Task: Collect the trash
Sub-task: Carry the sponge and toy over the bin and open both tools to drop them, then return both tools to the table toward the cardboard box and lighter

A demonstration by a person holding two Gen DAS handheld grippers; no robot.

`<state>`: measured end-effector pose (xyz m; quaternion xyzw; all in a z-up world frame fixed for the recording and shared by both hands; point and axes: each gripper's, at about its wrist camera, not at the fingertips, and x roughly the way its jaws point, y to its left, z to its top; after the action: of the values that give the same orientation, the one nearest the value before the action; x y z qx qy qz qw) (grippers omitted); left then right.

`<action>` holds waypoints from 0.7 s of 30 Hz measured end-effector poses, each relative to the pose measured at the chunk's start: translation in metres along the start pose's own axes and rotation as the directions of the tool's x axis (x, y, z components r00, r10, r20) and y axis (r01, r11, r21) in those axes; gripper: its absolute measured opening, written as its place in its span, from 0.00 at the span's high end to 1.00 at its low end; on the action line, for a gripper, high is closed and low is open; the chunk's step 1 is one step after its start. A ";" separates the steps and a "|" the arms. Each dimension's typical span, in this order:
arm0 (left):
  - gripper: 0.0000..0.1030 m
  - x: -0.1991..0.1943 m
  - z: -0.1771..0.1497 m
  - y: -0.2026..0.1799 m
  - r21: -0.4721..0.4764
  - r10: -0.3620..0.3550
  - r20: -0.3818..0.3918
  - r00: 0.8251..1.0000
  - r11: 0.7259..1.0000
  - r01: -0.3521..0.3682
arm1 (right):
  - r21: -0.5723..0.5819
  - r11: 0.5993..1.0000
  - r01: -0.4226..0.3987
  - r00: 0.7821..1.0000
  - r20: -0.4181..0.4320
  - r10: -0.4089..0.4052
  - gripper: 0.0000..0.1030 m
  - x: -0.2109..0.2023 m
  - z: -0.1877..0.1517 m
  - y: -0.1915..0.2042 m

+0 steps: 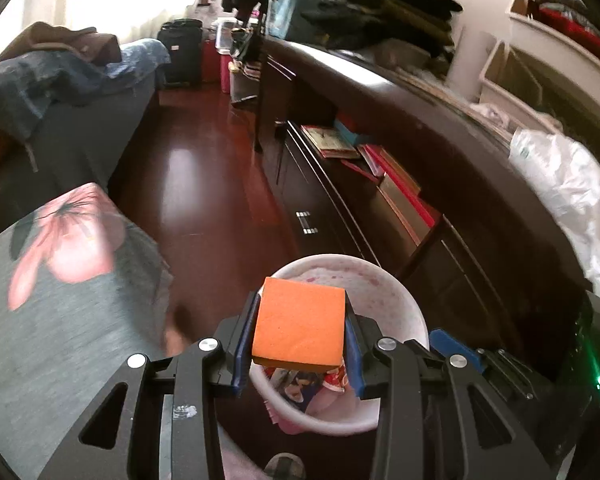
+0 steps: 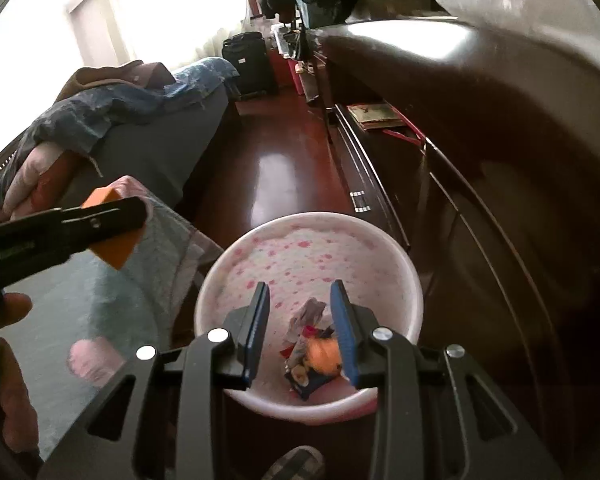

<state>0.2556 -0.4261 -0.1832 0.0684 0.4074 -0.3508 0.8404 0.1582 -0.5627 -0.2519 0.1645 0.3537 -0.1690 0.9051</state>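
The left gripper (image 1: pixel 299 334) is clamped on an orange block (image 1: pixel 300 322), its blue pads pressing both sides, above the pink-speckled bin (image 1: pixel 404 300). The right gripper (image 2: pixel 300 334) has its jaws apart over the same bin; whether the small blurred orange piece (image 2: pixel 324 354) by the right-hand pad is gripped cannot be told. Wrappers (image 2: pixel 306 360) lie in the bin's bottom. The bin stands on the dark red floor (image 1: pixel 204 176), between a floral cushion (image 1: pixel 72 248) and a dark cabinet (image 1: pixel 420 200).
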 end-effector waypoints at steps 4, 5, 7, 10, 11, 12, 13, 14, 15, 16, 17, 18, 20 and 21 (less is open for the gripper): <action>0.39 0.021 0.006 -0.006 -0.010 -0.030 -0.016 0.999 1.000 0.030 | -0.008 1.000 0.029 1.000 -0.009 -0.029 0.67 0.015 -0.001 -0.006; 0.24 0.024 0.006 -0.006 -0.019 -0.041 -0.015 0.999 0.999 0.041 | -0.008 0.999 0.035 0.999 -0.013 -0.035 0.67 0.017 -0.002 -0.008; 0.18 0.026 0.005 -0.005 -0.032 -0.042 -0.008 0.999 0.999 0.042 | -0.005 0.999 0.035 0.999 -0.015 -0.035 0.66 0.017 -0.004 -0.009; 0.17 0.024 0.005 -0.003 -0.042 -0.037 -0.006 0.999 0.998 0.036 | -0.005 0.999 0.035 0.999 -0.015 -0.035 0.63 0.014 -0.008 -0.008; 0.17 0.021 0.005 0.000 -0.051 -0.038 -0.001 0.999 0.998 0.038 | -0.006 0.999 0.035 0.999 -0.015 -0.035 0.63 0.012 -0.008 -0.006; 0.17 0.018 0.005 0.002 -0.057 -0.040 0.004 0.999 0.998 0.040 | -0.007 0.999 0.035 0.999 -0.014 -0.036 0.63 0.010 -0.009 -0.004; 0.17 0.013 0.005 0.004 -0.063 -0.041 0.013 0.999 0.997 0.042 | -0.009 0.999 0.035 0.999 -0.013 -0.035 0.61 0.007 -0.009 -0.002; 0.15 0.007 0.005 0.006 -0.067 -0.037 0.022 0.999 0.997 0.038 | -0.011 0.999 0.035 0.999 -0.011 -0.035 0.60 0.004 -0.009 0.000; 0.14 -0.001 0.004 0.009 -0.069 -0.028 0.034 0.999 0.997 0.030 | -0.012 0.999 0.034 0.999 -0.008 -0.034 0.56 0.000 -0.010 0.003; 0.14 -0.006 0.004 0.010 -0.067 -0.020 0.041 0.999 0.997 0.023 | -0.012 0.999 0.032 0.999 -0.005 -0.032 0.54 -0.003 -0.010 0.006; 0.13 -0.013 0.002 0.013 -0.065 -0.004 0.051 0.999 0.998 0.007 | -0.014 0.999 0.029 1.000 -0.002 -0.029 0.54 -0.007 -0.011 0.009; 0.12 -0.019 0.002 0.015 -0.065 0.012 0.057 0.998 0.998 -0.008 | -0.018 1.000 0.025 1.000 0.001 -0.025 0.54 -0.011 -0.012 0.014; 0.12 -0.036 -0.002 0.023 -0.064 0.062 0.074 0.995 0.996 -0.058 | -0.031 0.999 0.016 1.000 0.002 -0.016 0.52 -0.020 -0.014 0.027; 0.11 -0.043 -0.003 0.027 -0.069 0.075 0.082 0.994 0.995 -0.070 | -0.038 0.999 0.004 1.000 0.004 -0.004 0.47 -0.025 -0.015 0.034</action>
<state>0.2529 -0.3813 -0.1584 0.0406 0.3800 -0.3091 0.8709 0.1461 -0.5210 -0.2387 0.1463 0.3554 -0.1647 0.9084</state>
